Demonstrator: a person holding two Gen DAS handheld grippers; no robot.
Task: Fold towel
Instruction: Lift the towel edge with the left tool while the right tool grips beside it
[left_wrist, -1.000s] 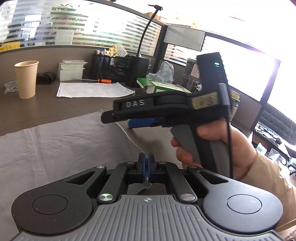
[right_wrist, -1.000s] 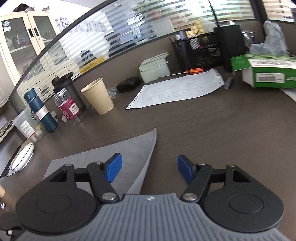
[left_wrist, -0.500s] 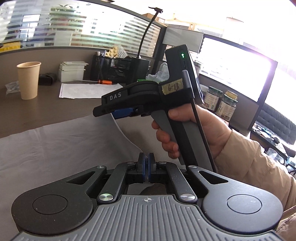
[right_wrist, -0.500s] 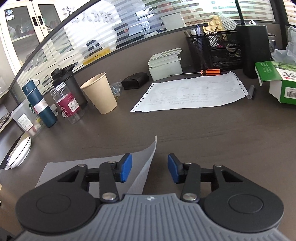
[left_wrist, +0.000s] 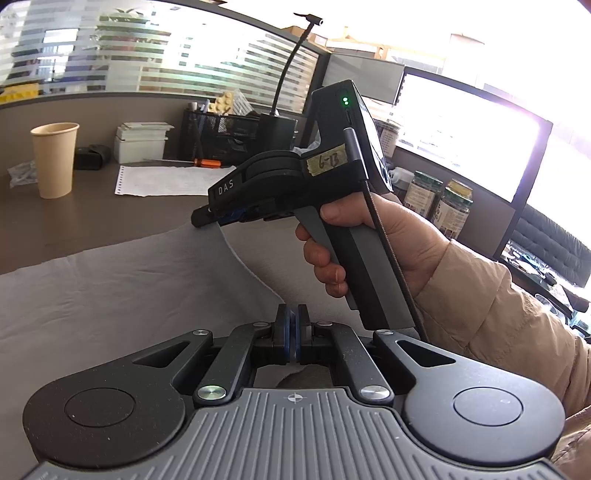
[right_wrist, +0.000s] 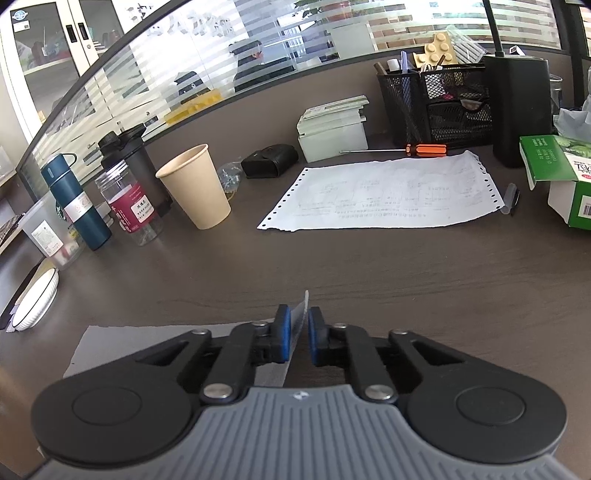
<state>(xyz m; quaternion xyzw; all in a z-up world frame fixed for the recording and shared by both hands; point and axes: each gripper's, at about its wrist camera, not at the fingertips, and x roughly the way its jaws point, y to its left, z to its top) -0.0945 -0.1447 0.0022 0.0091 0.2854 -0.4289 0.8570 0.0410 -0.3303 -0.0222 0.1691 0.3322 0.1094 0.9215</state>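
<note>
A grey towel (left_wrist: 110, 295) lies spread on the dark desk. My left gripper (left_wrist: 291, 332) is shut on the towel's near right edge. My right gripper (right_wrist: 297, 334) has its blue pads nearly closed around the towel's far right corner (right_wrist: 301, 310), with a narrow gap still showing on the right pad's side. In the left wrist view the right gripper (left_wrist: 210, 219) appears from the side, held by a hand (left_wrist: 369, 243) over that far corner. The rest of the towel (right_wrist: 147, 343) lies flat to the left in the right wrist view.
A paper cup (right_wrist: 194, 184), bottles (right_wrist: 129, 199), a printed sheet (right_wrist: 384, 192), an orange screwdriver (right_wrist: 424, 149), a mesh organiser (right_wrist: 436, 107) and a green tissue box (right_wrist: 557, 173) stand beyond the towel. Jars (left_wrist: 436, 206) stand at the right.
My right gripper's jaws have closed in from wide open onto the towel's far corner, and it has moved forward over that corner. My left gripper stays shut on the towel.
</note>
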